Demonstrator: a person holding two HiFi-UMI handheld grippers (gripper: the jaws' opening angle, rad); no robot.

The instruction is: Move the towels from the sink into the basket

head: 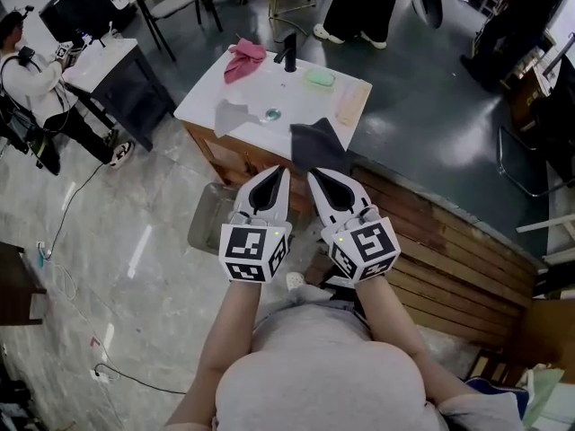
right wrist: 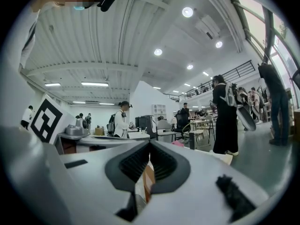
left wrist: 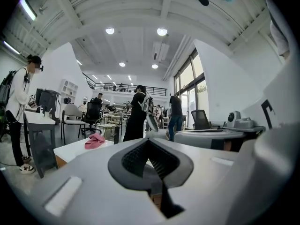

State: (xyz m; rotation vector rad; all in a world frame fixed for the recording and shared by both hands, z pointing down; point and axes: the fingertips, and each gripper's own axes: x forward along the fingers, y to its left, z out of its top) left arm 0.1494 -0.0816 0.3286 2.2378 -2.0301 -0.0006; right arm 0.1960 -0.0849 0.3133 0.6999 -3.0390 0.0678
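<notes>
I keep the left gripper [head: 273,176] and right gripper [head: 320,178] clenched, empty, short of the white sink-top bench [head: 269,83]. On it lie a crumpled pink cloth towel [head: 243,60], a pale grey one [head: 230,115] and a dark grey one [head: 316,144]. They look soft and light, so I'd pinch a raised fold. The grey box [head: 208,218] below is probably the basket.

Ahead of me, the white sink counter [head: 269,83] carries a pink towel [head: 243,59], a pale grey towel [head: 230,115], a black faucet [head: 288,52], a green block [head: 320,78] and a beige cloth [head: 350,104]. A dark grey towel [head: 316,144] drapes over its front edge.
</notes>
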